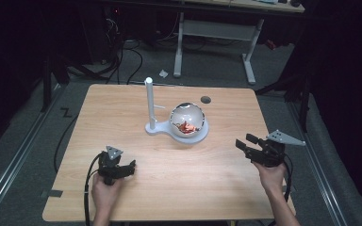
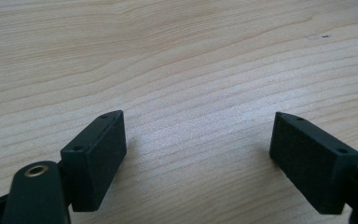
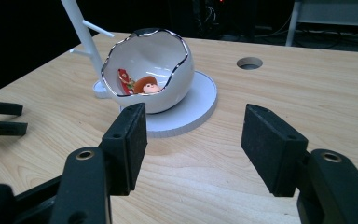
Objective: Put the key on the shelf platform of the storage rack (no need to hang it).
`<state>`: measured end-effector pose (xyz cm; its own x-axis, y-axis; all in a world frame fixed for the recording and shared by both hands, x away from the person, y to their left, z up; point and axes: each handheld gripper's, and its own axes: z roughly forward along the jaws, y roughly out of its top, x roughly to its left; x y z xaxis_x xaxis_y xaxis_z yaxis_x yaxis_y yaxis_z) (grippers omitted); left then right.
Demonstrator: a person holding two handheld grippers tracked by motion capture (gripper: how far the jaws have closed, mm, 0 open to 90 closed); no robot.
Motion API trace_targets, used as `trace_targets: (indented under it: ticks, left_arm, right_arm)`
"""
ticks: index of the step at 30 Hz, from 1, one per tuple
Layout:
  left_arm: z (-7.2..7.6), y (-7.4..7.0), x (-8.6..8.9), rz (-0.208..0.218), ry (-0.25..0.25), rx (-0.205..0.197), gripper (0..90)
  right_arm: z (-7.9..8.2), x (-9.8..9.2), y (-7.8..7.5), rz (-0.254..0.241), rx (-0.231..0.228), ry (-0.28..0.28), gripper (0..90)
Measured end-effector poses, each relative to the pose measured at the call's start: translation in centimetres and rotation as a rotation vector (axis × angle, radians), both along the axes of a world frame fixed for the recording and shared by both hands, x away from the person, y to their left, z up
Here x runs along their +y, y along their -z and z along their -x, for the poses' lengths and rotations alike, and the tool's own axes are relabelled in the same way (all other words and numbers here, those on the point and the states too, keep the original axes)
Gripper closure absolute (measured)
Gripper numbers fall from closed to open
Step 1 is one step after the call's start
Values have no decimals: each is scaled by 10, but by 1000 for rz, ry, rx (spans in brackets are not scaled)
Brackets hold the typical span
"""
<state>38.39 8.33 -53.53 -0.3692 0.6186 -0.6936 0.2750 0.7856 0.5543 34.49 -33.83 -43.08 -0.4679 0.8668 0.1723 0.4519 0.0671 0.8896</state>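
Note:
A white cracked-egg bowl sits on a round white base at the middle of the wooden table. Inside it lies a small toy figure with brown hair and red parts. A white post with short pegs rises from the base's left end. My left gripper rests low at the front left, open, with bare wood between its jaws. My right gripper is held at the front right, pointing at the bowl, open with nothing between its pads; the bowl stands a short way beyond them.
A round hole is cut in the table behind the bowl. The left gripper's jaw tips show at the left edge of the right gripper view. Beyond the table stand a white desk frame and cables on a dark floor.

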Motion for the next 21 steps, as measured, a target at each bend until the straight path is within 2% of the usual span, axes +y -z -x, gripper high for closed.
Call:
trace_targets:
  ticks: [5,9,15,16,21]
  left_arm:
    - [0,0,0,0,0,0,188]
    - [0,0,0,1,0,0,188]
    - [0,0,0,1,-1,0,188]
    - [0,0,0,0,0,0,189]
    - [0,0,0,-1,1,-1,189]
  right_arm:
    - [-2,4,5,-12,16,-6,420]
    - [-2,7,8,11,25,-17,424]
    - [-3,9,16,4,41,-13,429]
    - [-4,10,19,10,54,-13,431]
    - [-4,13,24,35,59,-21,436]
